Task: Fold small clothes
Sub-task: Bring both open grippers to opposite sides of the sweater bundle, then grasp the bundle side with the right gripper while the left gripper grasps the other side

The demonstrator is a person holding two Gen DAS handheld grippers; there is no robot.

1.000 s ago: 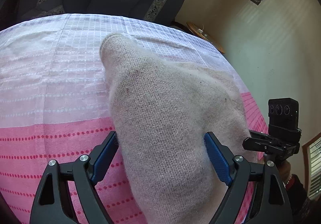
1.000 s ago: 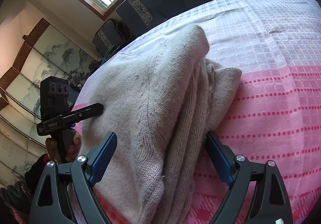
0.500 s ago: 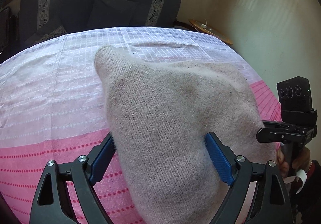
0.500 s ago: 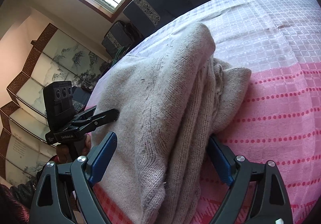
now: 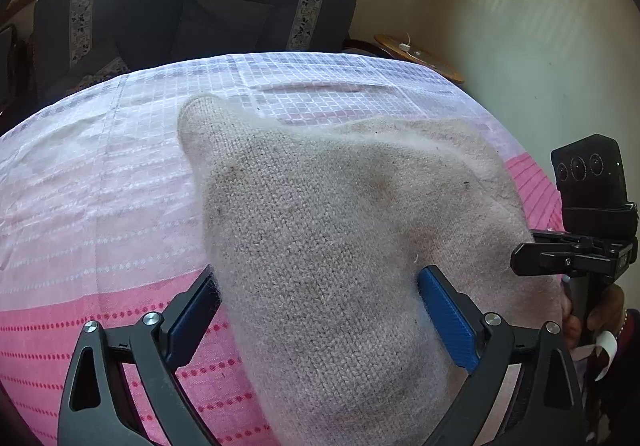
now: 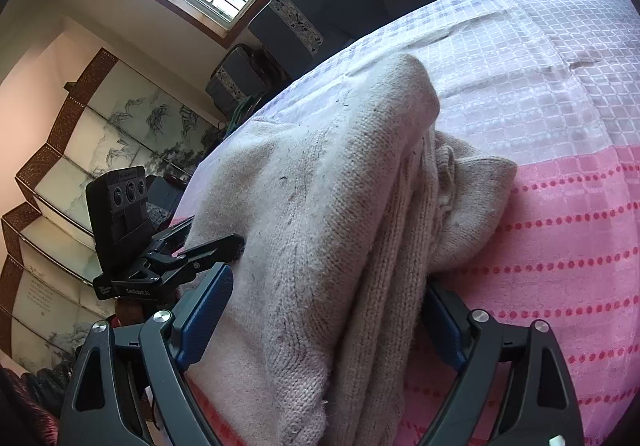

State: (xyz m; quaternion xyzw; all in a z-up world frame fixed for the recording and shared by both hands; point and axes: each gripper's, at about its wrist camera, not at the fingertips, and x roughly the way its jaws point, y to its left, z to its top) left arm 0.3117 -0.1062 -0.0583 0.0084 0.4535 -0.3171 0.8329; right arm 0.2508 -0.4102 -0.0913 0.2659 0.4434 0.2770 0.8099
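Surface: a desk point(image 5: 100, 198) under a pink and white checked cloth lay below both claws and carried the garment.
Garment: a beige knitted sweater point(image 5: 328, 246), already folded into a thick bundle, rested on the cloth. In the left wrist view it filled the space between and ahead of the left claw's fingers. In the right wrist view its stacked layers ran up between the right claw's fingers, with one sleeve end lying out to the right side.
Left claw point(image 5: 318, 306): its jaws had just been opening and stood wide. The sweater was between them, but the blue pads were only beside the knit, with no sign of pinching.
Right claw point(image 6: 328, 310): it stood wide as well, astride the folded edge. Its right pad was partly hidden behind the fabric, so I could not tell whether it touched. I judged it as not gripping.
What had changed: compared with a second before, the left wrist view was tilted up a little and showed more of the window. The bundle kept its shape and place.
Meaning for the task: I judged that the fold was released and lying by itself, so this garment seemed nearly finished, maybe needing only a last smoothing.
Small detail: dark lint specks sat on the top layer.
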